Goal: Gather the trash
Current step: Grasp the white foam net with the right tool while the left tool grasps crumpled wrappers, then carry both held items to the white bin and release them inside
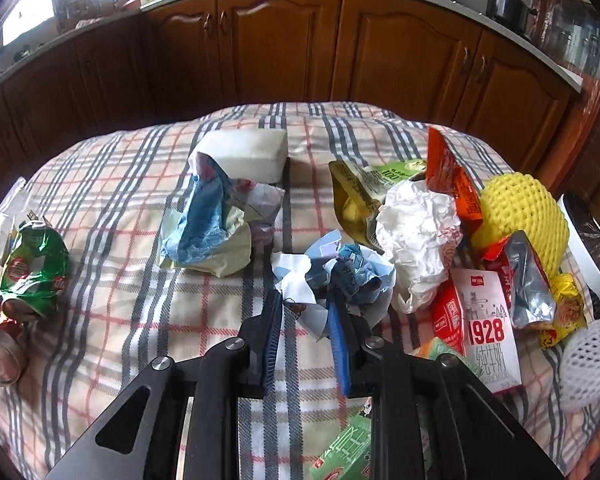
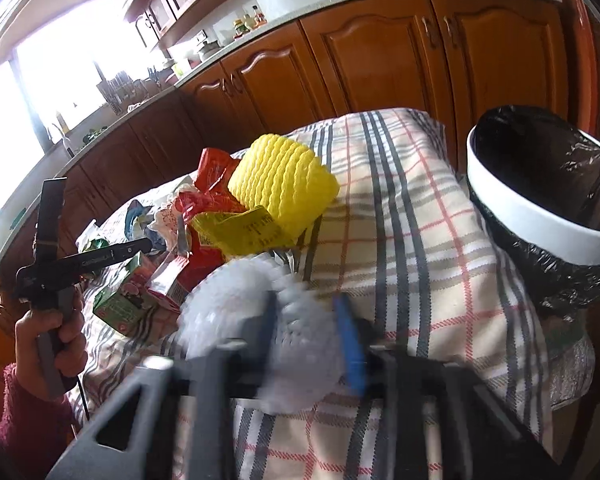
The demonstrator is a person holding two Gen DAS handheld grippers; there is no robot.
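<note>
left gripper [image 1: 305, 316] narrowed onto the crumpled blue-and-white paper wad [image 1: 334, 276], pads pinching its near edge, wad resting on the plaid tablecloth [image 1: 120, 240]; right gripper [image 2: 310, 320] clamped on a white foam fruit net [image 2: 260, 320], blurred, net between the fingers above the cloth; white-rimmed bin with black liner [image 2: 540, 216] to the right, apart from the net; yellow foam net [image 2: 280, 184] beyond.

Woven checked tablecloth [image 1: 120, 280], crumpled paper [image 1: 416, 224], dented shiny metal can [image 1: 32, 268].
</note>
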